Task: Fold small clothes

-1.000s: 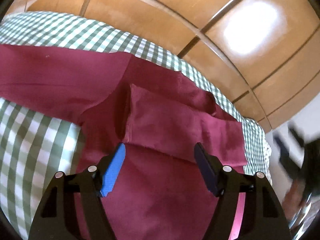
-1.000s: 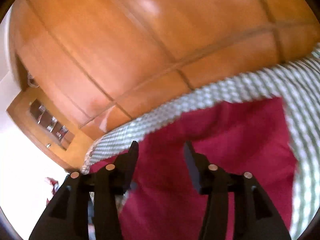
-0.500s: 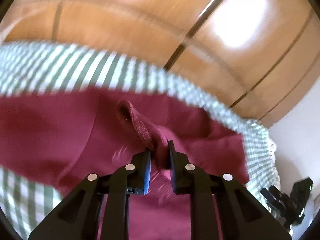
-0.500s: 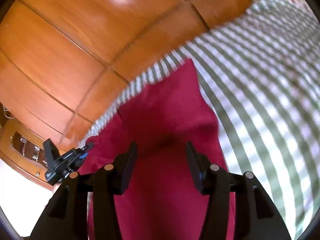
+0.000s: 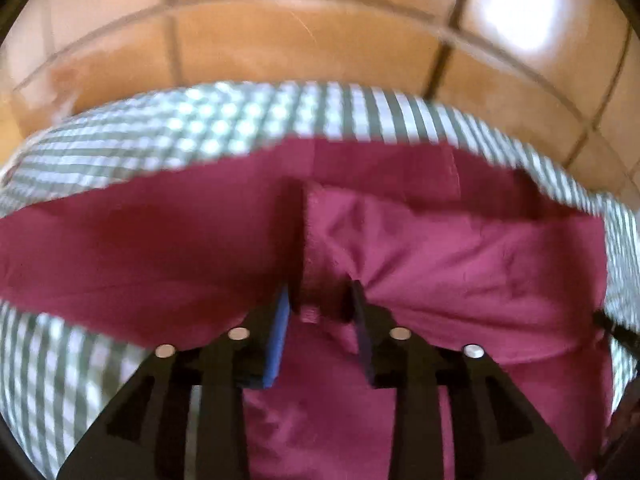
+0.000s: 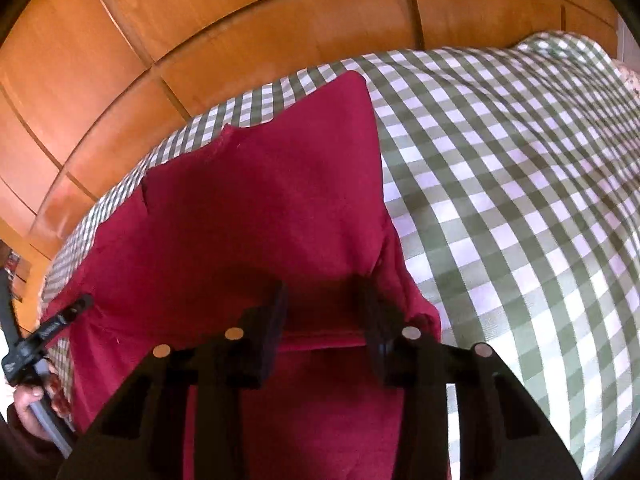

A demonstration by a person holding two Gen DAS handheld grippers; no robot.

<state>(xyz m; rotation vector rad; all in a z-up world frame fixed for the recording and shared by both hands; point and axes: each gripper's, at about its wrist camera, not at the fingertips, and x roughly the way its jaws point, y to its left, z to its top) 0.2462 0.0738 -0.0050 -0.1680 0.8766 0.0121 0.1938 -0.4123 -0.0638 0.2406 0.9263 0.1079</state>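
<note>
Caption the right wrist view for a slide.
Right gripper, jaws closing around a raised fold of the maroon garment spread on a green checked cloth, wooden panelling behind.

Your left gripper (image 5: 320, 304) is matte black plastic w/ two flat arms, triangular cut-outs low on each side, and four round silver screw heads across the linkage. One finger has a bright blue pad (image 5: 276, 344), the other a dark navy one. Your right gripper (image 6: 322, 304) is the same build: black frame, cut-outs, four silver screws, but both its pads look black. Your hand (image 6: 30, 408) shows at the right cam's lower-left edge, a finger curled round a grey handle.
</note>
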